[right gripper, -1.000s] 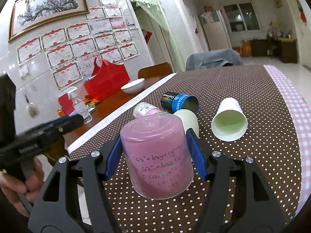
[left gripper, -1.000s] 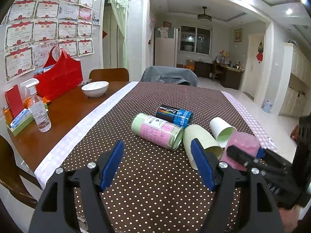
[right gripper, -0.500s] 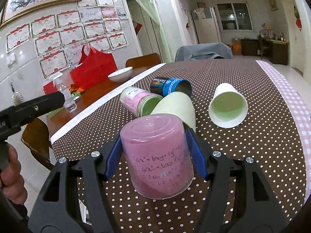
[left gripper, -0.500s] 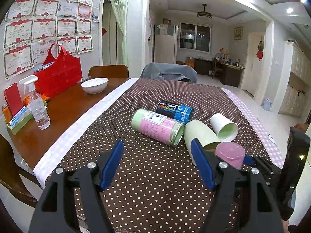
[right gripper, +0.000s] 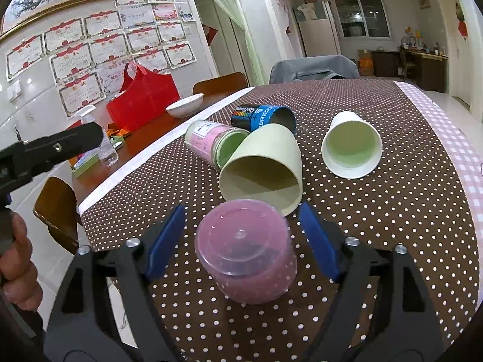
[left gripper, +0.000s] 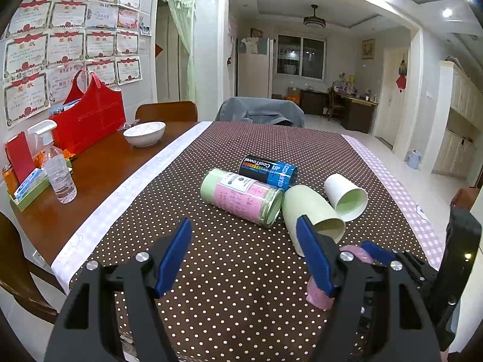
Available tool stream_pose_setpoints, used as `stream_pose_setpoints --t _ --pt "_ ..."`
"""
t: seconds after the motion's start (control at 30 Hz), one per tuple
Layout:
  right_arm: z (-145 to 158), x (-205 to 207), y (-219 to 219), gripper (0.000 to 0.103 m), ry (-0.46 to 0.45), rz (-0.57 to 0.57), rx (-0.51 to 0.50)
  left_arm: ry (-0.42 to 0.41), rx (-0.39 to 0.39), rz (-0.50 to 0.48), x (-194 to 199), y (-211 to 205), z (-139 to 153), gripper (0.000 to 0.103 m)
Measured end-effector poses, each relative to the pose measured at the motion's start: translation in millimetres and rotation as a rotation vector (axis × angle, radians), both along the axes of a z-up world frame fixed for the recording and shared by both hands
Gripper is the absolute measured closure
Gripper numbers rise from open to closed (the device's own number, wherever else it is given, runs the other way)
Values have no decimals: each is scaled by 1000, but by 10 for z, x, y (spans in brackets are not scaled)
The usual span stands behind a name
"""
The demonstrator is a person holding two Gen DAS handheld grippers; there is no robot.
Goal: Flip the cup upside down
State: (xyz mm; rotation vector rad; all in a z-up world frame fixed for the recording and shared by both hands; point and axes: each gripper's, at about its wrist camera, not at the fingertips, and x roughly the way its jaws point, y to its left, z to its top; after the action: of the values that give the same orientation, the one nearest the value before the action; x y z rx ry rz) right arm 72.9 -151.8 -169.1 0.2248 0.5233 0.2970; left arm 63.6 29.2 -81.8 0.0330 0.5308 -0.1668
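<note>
A pink translucent cup (right gripper: 246,256) stands upside down on the dotted brown tablecloth (right gripper: 392,226), base up. My right gripper (right gripper: 241,241) is open, its blue pads on either side of the cup with gaps. In the left wrist view the pink cup (left gripper: 320,294) is mostly hidden behind my left gripper's right finger. My left gripper (left gripper: 244,253) is open and empty above the cloth, left of the cup.
Lying on their sides beyond the pink cup are a cream cup (right gripper: 265,169), a white paper cup (right gripper: 351,147), a pink-labelled glass jar (right gripper: 211,141) and a blue-black can (right gripper: 262,117). A white bowl (left gripper: 145,132), spray bottle (left gripper: 57,169) and red bag (left gripper: 87,117) stand on the wooden table at left.
My right gripper lowered the pink cup onto the cloth upside down and opened, letting it go. My left gripper barely moved.
</note>
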Motion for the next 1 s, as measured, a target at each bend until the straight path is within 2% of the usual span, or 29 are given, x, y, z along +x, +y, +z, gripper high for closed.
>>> stream_pose_setpoints --t 0.1,0.33,0.6,0.73,1.0 --pt "67 -42 -40 6 -16 -9 12 -10 1 -2 -20 -8 26 32" --pt "257 -65 -136 6 -10 -53 7 -30 0 -1 -71 -29 106 32" --pt "567 -187 -346 6 -42 -94 52 -72 6 -3 -180 -78 256 32" --pt "750 -274 -463 6 -64 -121 65 -107 7 5 -266 -106 354 23" --pt "1071 -493 -626 6 -124 -170 72 -165 35 38 -412 -164 525 22"
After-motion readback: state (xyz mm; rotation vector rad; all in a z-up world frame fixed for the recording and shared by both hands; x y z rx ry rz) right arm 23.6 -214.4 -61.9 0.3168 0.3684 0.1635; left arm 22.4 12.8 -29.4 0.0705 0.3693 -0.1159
